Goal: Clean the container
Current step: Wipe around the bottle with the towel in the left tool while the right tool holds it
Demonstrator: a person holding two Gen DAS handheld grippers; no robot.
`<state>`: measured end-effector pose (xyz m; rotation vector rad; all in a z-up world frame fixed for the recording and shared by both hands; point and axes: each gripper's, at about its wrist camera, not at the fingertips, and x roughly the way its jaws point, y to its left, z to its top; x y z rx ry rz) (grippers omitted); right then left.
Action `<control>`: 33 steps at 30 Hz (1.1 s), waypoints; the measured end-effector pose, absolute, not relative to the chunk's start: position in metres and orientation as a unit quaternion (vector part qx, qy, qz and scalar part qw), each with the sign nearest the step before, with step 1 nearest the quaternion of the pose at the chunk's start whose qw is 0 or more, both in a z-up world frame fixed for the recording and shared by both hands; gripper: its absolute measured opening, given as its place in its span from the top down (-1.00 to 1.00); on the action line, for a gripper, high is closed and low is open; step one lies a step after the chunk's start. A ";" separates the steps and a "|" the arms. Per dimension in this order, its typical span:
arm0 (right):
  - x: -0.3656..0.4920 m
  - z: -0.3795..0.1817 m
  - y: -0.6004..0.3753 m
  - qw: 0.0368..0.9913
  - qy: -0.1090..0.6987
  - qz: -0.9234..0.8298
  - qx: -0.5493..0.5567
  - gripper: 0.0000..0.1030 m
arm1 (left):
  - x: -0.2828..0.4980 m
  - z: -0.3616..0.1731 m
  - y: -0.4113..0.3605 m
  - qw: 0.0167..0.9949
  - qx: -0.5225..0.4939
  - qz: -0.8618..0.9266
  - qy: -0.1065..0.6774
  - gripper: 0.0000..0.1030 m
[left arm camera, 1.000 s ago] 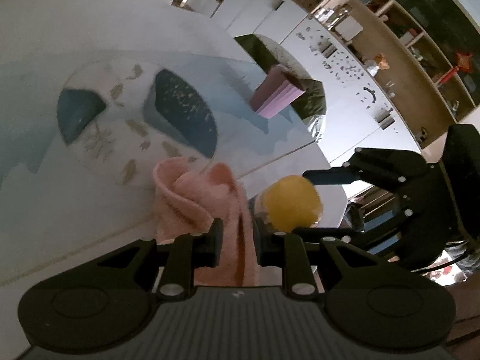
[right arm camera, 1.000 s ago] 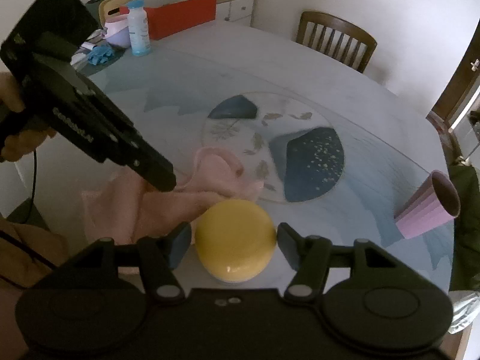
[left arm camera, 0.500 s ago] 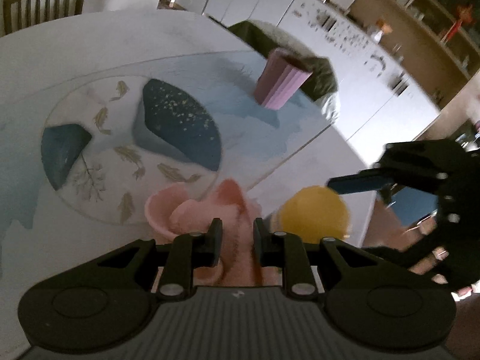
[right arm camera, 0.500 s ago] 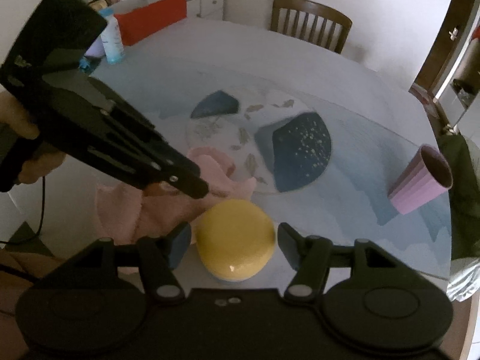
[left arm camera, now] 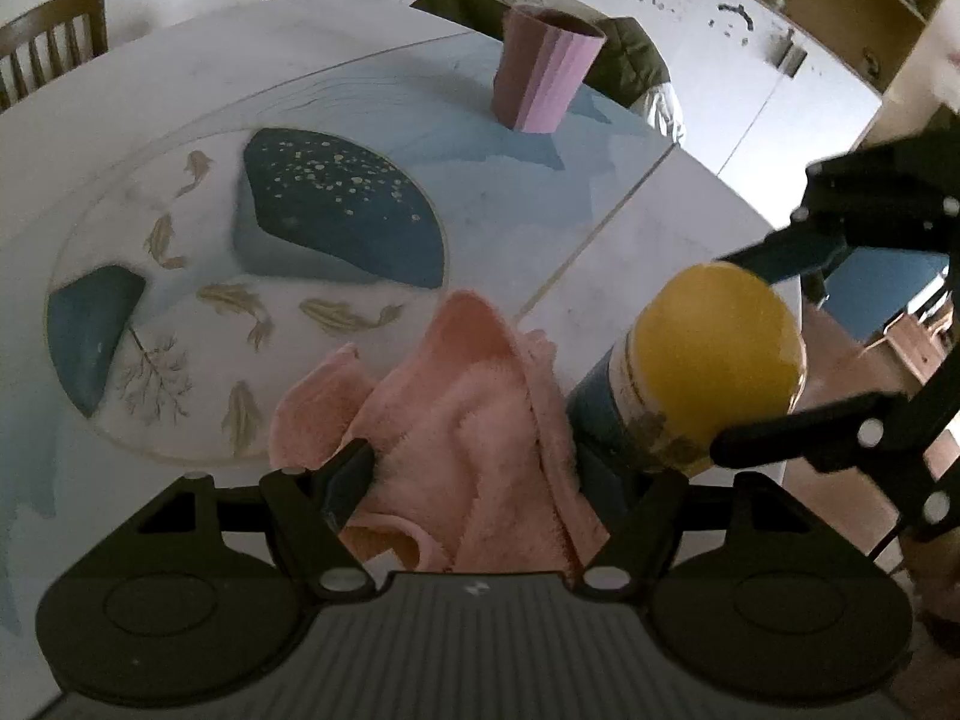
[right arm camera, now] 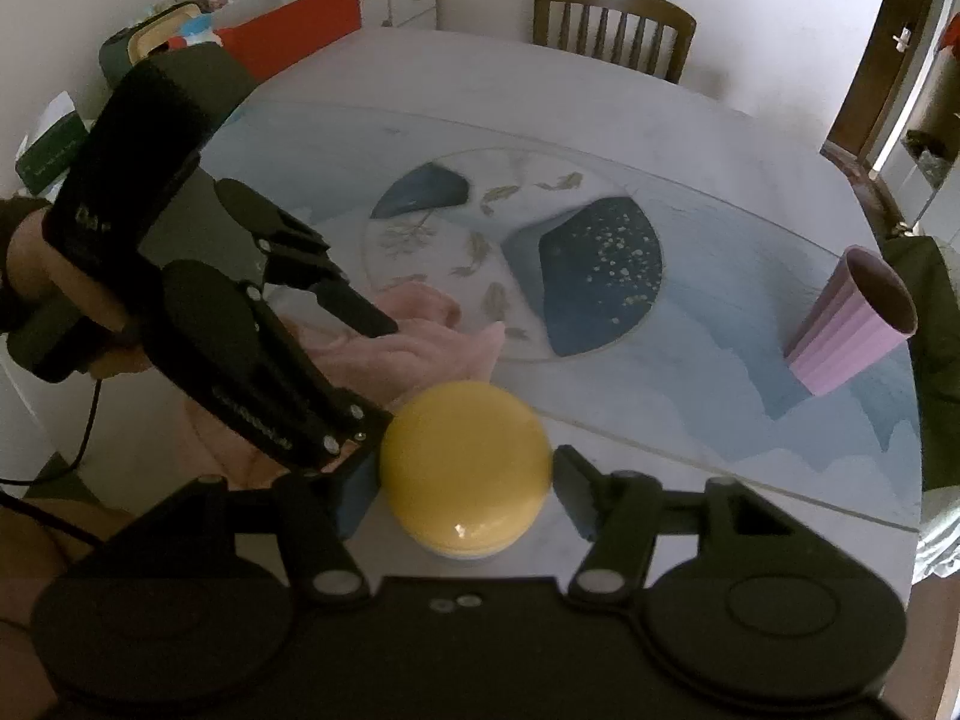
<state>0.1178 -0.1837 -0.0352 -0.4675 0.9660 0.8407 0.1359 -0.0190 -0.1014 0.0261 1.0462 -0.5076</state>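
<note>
A small container with a rounded yellow lid [right arm camera: 465, 456] and a blue and white body [left arm camera: 612, 402] is gripped at the lid by my right gripper [right arm camera: 462, 483], which is shut on it. It is tilted, near the table's front edge. In the left wrist view the right gripper [left arm camera: 723, 354] flanks the lid from the right. A crumpled pink cloth [left arm camera: 468, 420] lies between the spread fingers of my left gripper [left arm camera: 480, 474], which is open. From the right wrist view, the left gripper [right arm camera: 384, 369] sits just left of the lid, over the cloth [right arm camera: 432, 336].
A purple ribbed cup [right arm camera: 846, 330] stands at the right side of the table [right arm camera: 690, 438]. A round glass disc with fish and dark blue patches [left arm camera: 180, 276] fills the middle. A wooden chair [right arm camera: 612, 24] and a red box [right arm camera: 300, 24] are at the far side.
My left gripper's fingers have spread apart; they were pinched on the pink cloth before. The left gripper moved closer to the container. The right gripper kept hold of the container.
</note>
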 end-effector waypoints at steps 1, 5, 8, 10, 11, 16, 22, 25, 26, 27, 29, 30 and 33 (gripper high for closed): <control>0.118 -0.035 -0.184 0.776 0.447 0.390 -0.215 -0.18 | 0.135 -0.102 -0.020 0.837 0.017 -0.238 0.493 -0.30; 0.118 -0.037 -0.185 0.774 0.445 0.395 -0.218 -0.17 | 0.134 -0.100 -0.014 0.843 0.016 -0.216 0.492 0.42; 0.117 -0.037 -0.186 0.772 0.440 0.402 -0.222 -0.19 | 0.135 -0.088 -0.001 0.846 -0.018 -0.207 0.491 0.65; 0.117 -0.037 -0.187 0.771 0.436 0.405 -0.225 -0.18 | 0.134 -0.071 0.012 0.850 -0.059 -0.213 0.479 0.67; 0.117 -0.037 -0.188 0.771 0.435 0.406 -0.225 -0.18 | 0.133 -0.062 0.018 0.850 -0.085 -0.220 0.472 0.67; 0.118 -0.038 -0.188 0.774 0.429 0.409 -0.223 -0.18 | 0.127 -0.027 0.024 0.841 -0.167 -0.273 0.437 0.67; 0.116 -0.038 -0.184 0.772 0.421 0.417 -0.228 -0.18 | 0.130 -0.025 -0.013 0.831 -0.146 -0.307 0.440 0.68; 0.115 -0.038 -0.184 0.774 0.418 0.417 -0.229 -0.18 | 0.136 -0.036 -0.010 0.829 -0.160 -0.299 0.445 0.68; 0.116 -0.038 -0.185 0.774 0.419 0.417 -0.226 -0.18 | 0.138 -0.040 -0.007 0.829 -0.165 -0.290 0.450 0.69; 0.116 -0.038 -0.186 0.774 0.420 0.417 -0.224 -0.18 | 0.140 -0.044 -0.003 0.827 -0.173 -0.286 0.452 0.69; 0.117 -0.039 -0.186 0.776 0.419 0.416 -0.222 -0.18 | 0.144 -0.053 0.007 0.819 -0.202 -0.279 0.458 0.69; 0.118 -0.039 -0.186 0.776 0.419 0.416 -0.221 -0.18 | 0.146 -0.056 0.010 0.821 -0.199 -0.271 0.461 0.69; 0.117 -0.041 -0.187 0.778 0.418 0.416 -0.217 -0.18 | 0.151 -0.073 0.008 0.816 -0.185 -0.256 0.484 0.69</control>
